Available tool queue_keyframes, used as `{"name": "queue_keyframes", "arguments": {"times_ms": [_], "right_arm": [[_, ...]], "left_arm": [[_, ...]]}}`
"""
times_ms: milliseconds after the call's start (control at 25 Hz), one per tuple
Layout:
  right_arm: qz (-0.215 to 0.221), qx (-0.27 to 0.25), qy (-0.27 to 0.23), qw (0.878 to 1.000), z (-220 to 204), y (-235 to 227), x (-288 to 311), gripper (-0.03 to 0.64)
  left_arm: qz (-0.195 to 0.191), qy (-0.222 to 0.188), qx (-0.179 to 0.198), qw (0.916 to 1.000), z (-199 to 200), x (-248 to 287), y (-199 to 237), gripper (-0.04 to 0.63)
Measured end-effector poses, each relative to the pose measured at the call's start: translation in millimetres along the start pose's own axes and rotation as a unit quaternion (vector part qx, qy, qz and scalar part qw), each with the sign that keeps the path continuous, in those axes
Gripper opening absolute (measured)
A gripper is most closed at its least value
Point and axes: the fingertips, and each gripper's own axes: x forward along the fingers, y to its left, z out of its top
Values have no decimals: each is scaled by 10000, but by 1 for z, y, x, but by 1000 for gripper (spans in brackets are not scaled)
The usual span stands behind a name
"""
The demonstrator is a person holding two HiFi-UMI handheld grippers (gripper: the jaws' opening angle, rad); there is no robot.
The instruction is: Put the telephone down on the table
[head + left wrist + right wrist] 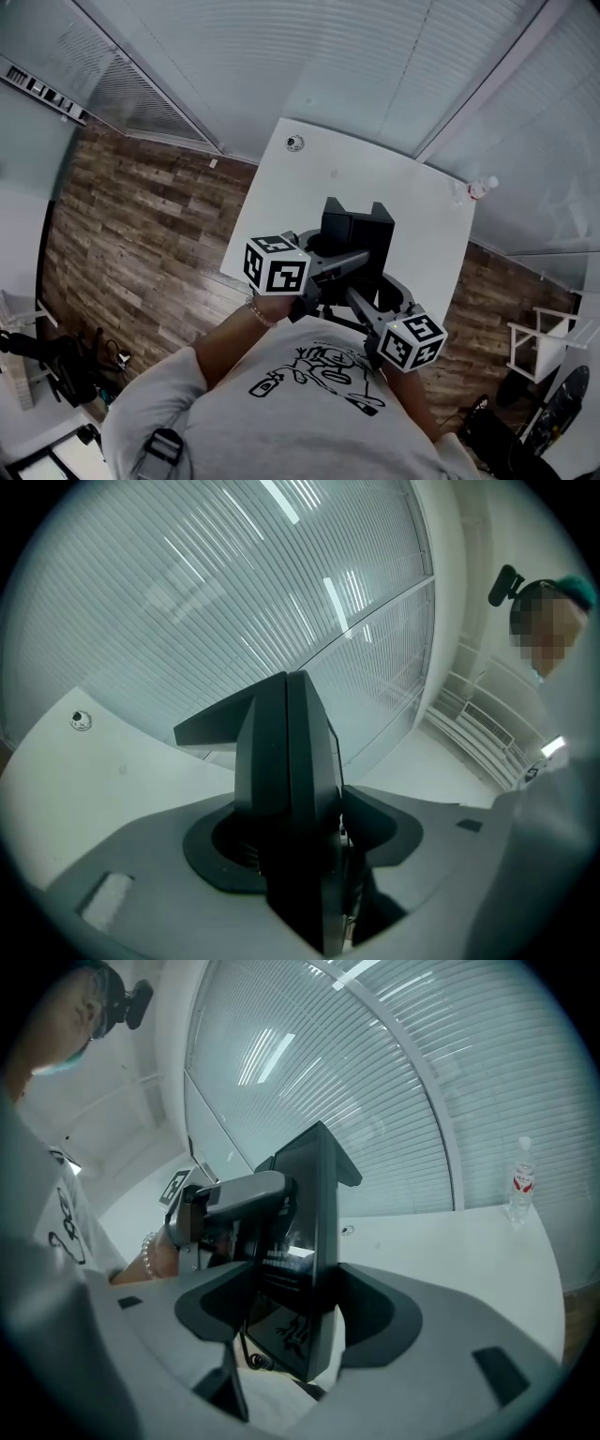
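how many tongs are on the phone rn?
2. The left tongs clamp the telephone from its left in the head view. The right tongs clamp it from the lower right. Both grips show plainly, and no other tongs are in view.

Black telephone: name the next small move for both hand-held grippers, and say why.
Probably carry the black plastic telephone a little further over the white table and lower it with both grips on. The left hand-held gripper and right hand-held gripper each clamp it, and it appears to hang by the table's near edge, not yet set down.
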Motion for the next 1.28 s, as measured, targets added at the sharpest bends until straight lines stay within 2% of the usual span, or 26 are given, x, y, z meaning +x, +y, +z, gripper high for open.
{"name": "queue_keyframes", "arguments": {"times_ms": [160, 840, 1280], "right_arm": [[18, 11, 15, 10000, 3, -22, -19, 267], [107, 37, 130, 9999, -3, -34, -17, 267], [-12, 62, 116, 9999, -15, -47, -10, 267]], "left_arm": [[25, -4, -12, 10000, -3, 27, -9, 246], [123, -4, -42, 9999, -10, 36, -1, 246], [12, 36, -10, 10000, -21, 44, 13, 245]]}}
